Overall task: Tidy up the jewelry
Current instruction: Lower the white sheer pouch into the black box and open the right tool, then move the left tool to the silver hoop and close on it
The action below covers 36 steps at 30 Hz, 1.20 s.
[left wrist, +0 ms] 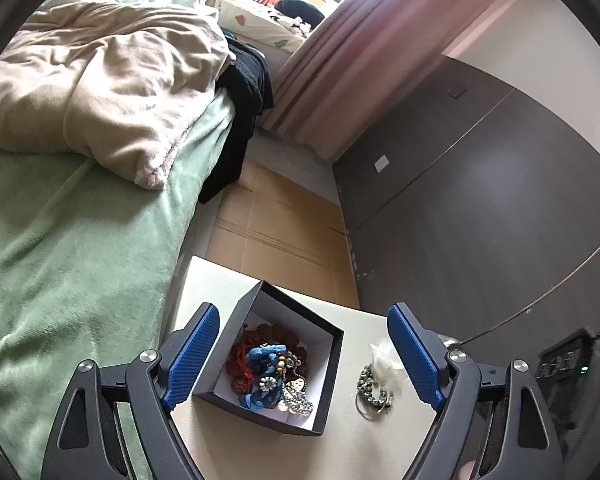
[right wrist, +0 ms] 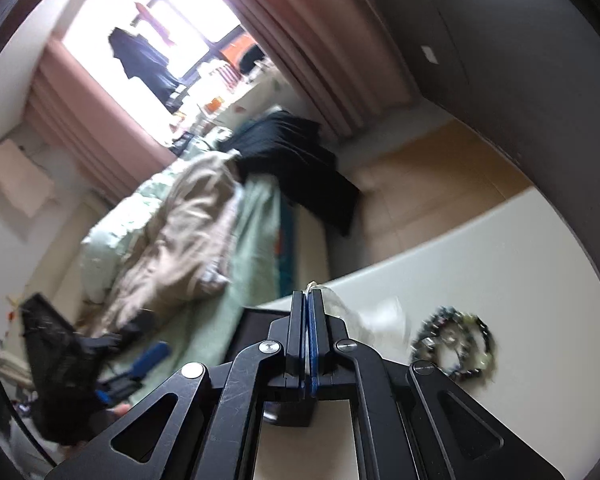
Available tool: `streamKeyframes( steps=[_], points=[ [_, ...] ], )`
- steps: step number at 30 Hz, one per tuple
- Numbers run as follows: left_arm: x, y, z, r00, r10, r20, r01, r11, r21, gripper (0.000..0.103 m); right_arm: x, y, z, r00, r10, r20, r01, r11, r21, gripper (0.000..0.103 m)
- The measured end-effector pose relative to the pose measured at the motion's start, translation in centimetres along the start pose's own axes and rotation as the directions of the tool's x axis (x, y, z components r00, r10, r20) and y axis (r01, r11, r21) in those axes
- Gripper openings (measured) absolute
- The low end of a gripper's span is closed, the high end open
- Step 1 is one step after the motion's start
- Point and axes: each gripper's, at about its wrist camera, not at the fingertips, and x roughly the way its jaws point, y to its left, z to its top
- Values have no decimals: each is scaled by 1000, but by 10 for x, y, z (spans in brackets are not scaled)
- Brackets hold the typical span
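The left gripper (left wrist: 300, 360) stands wide open above a small white table (left wrist: 356, 440), its blue pads (left wrist: 192, 356) well apart with nothing pressed between them; the black box (left wrist: 332, 364) sits below the gap, nearer the left pad, its white inside heaped with jewelry (left wrist: 270, 372): reddish-brown beads, blue pieces, a pale flower-shaped piece and some silver chain. Just beside the box, on the bare table top, lies a beaded bracelet (left wrist: 374, 394) in greens and greys, touching a tuft of white feather or fluff (left wrist: 384, 360); these are the pieces not yet in the box.

The right gripper (right wrist: 309, 300) has its jaws closed flat together; a thin pale wisp shows at its tip and a clear, blurred shape trails beside it, but whether that is a held item cannot be told from the smeared right wrist view. The same bracelet (right wrist: 456, 344) lies on the table (right wrist: 500, 248) to that gripper's right, and a dark edge of the box (right wrist: 256, 320) shows to its left.

The step in hand looks like gathering the loose pieces into the box; to do it well, the open gripper should come down squarely over the bracelet so that one pad lands inside the ring or both pads span a single side of it, close gently enough not to scatter the beads, and lift clear of the box wall before letting go over the heap. The feather is light and may cling or drift, so it wants a slow pinch; the box may slide if nudged.
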Motion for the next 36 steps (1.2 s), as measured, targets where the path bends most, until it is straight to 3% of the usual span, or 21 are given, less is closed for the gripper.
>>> streamKeyframes(
  steps=[7, 13, 15, 16, 17, 20, 26, 30, 36],
  points=[
    [-7, 5, 3, 1000, -12, 17, 12, 1000, -18, 86, -1, 25, -3, 986, 167, 15, -167, 986, 8, 3],
    [-12, 8, 5, 999, -3, 33, 4, 1000, -26, 86, 36, 33, -12, 962, 262, -73, -257, 963, 79, 4],
    [-11, 8, 5, 1000, -1, 29, 1, 1000, -29, 86, 51, 32, -17, 961, 237, -145, -225, 970, 94, 7],
    [-11, 7, 4, 1000, -1, 26, 2, 1000, -28, 86, 57, 30, -19, 958, 223, -181, -207, 973, 102, 18],
    [-10, 7, 4, 1000, -1, 25, 2, 1000, -26, 86, 60, 28, -21, 955, 218, -203, -199, 974, 112, 37],
    [-8, 5, 4, 1000, -1, 22, 1, 1000, -22, 86, 49, 21, -21, 968, 168, -186, -150, 983, 107, 71],
    [-1, -9, -3, 1000, -9, 8, 9, 1000, 11, 86, 14, -4, -9, 989, 24, -146, -12, 997, 80, 73],
    [8, -30, -13, 1000, -18, -13, 19, 997, 75, 86, 1, -20, 0, 983, -87, -165, 95, 995, 41, 73],
    [27, -59, -32, 997, -22, -74, 35, 984, 176, 81, -11, -50, 2, 967, -155, -200, 170, 984, 59, 73]
  ],
)
